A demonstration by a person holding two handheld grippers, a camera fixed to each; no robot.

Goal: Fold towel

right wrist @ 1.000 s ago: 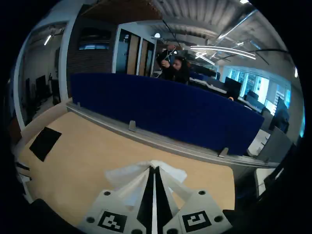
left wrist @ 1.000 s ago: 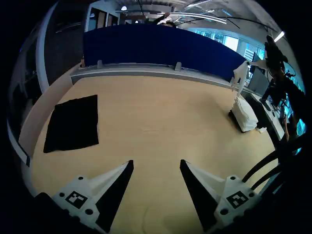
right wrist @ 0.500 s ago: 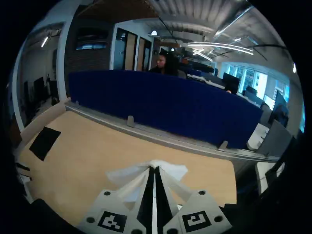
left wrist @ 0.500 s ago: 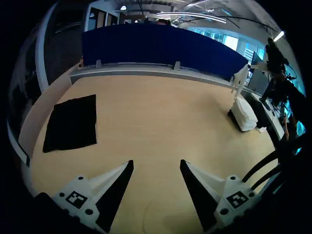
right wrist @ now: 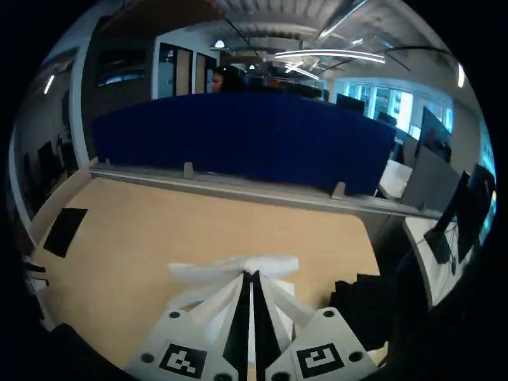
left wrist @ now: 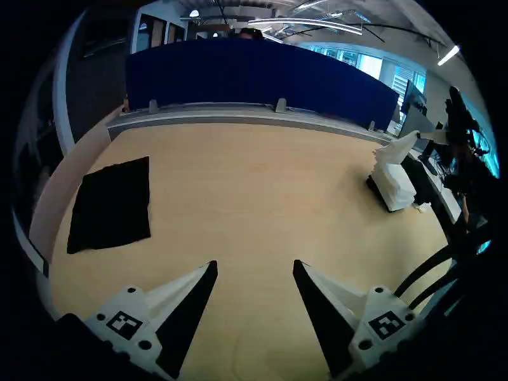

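Observation:
A white towel (right wrist: 236,269) is pinched at its edge by my right gripper (right wrist: 252,275), which is shut on it and holds it above the wooden table (right wrist: 159,228). From the left gripper view, that lifted towel (left wrist: 401,141) hangs over a stack of white towels (left wrist: 392,184) at the table's right edge. My left gripper (left wrist: 254,263) stands open low over the near part of the table, with nothing between its fingers. A flat black cloth (left wrist: 111,204) lies at the left; its far-off shape is the black cloth (right wrist: 63,230) in the right gripper view.
A blue partition (left wrist: 254,73) on a grey rail (left wrist: 241,115) closes off the table's far side. A person (right wrist: 222,79) sits behind it. Dark chair parts (left wrist: 438,267) stand at the near right, and monitors (right wrist: 457,216) on the neighbouring desk.
The right gripper has come down and swung rightward with the white towel, which now hangs lower over the stack. The left gripper has hardly moved and stays open.

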